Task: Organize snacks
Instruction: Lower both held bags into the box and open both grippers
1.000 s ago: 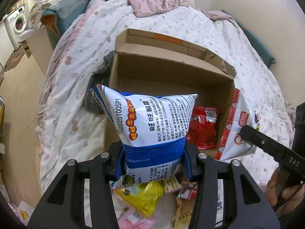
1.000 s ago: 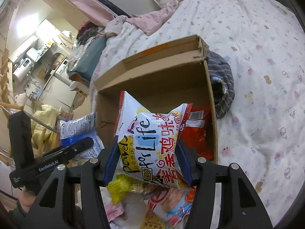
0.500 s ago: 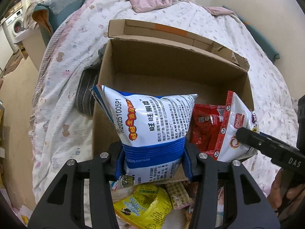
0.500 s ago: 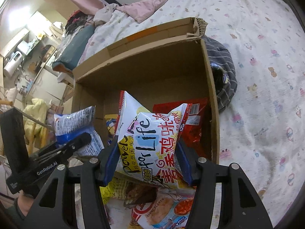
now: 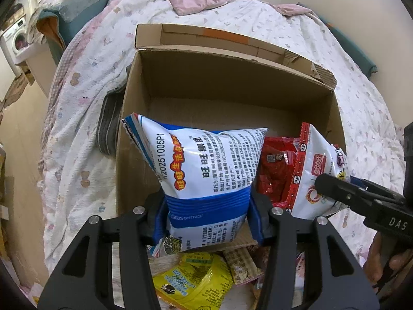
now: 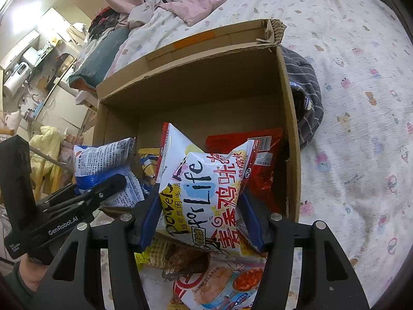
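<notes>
two snack bags are up over the cardboard box at once, the box sitting open on the bed with its far flap folded back. left gripper has the blue-and-white bag between its blue pads, which press on the bag's lower band, and the jaws are easing apart right now; the bag stands upright above the near-left part of the box. right gripper has the white-and-red bag wedged between its pads and its jaws are widening too, that bag tilted over the near wall toward the right side. inside the box a red packet lies against the right wall, and a yellow packet peeks out further left. more snacks lie loose on the bed in front of the box, a yellow pouch among them. a striped grey cloth is tucked against the box's outer side.
</notes>
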Available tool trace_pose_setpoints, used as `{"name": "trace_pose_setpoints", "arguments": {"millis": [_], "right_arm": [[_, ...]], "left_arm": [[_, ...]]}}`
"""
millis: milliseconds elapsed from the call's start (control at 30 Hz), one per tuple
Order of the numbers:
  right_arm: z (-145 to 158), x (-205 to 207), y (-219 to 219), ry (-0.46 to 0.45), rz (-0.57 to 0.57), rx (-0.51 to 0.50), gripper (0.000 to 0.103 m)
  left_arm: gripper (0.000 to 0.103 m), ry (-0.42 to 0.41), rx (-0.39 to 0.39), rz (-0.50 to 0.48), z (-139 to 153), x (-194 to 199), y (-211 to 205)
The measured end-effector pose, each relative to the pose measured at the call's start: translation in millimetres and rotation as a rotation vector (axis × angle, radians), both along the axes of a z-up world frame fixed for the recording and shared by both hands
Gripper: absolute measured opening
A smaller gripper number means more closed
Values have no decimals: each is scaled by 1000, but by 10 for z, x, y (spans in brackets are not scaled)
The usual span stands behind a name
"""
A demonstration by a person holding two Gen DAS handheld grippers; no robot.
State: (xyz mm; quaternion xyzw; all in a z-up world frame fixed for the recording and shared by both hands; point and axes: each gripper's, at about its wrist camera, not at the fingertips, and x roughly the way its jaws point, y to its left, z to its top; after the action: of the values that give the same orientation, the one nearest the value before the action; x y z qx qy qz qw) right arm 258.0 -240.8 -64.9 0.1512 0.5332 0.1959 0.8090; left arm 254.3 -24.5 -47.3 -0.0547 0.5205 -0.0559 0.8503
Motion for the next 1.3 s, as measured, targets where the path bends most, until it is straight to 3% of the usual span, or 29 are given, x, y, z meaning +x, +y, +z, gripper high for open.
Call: {"name": "trace_pose_setpoints", "arguments": {"millis": [233, 367, 500, 600, 667, 1300], "right_arm": [[5, 10, -1, -3, -6, 3, 62], [8, 18, 14, -11, 0, -2, 63], [17, 10, 19, -18, 1, 0, 65], [64, 1, 7, -44, -9, 2, 79], [100, -10, -7, -69, -21, 2, 92], [203, -108, -39, -103, -38, 4, 93]], "left_arm": [[50, 12, 21, -6, -20, 5, -18], [64, 1, 82, -12, -16, -6, -40], [78, -15, 82, -9, 16, -25, -18], [82, -24, 70, -7, 47, -33, -6], [83, -30, 69, -7, 64, -38, 2], [83, -49, 47, 7, 169, -140, 46]]}}
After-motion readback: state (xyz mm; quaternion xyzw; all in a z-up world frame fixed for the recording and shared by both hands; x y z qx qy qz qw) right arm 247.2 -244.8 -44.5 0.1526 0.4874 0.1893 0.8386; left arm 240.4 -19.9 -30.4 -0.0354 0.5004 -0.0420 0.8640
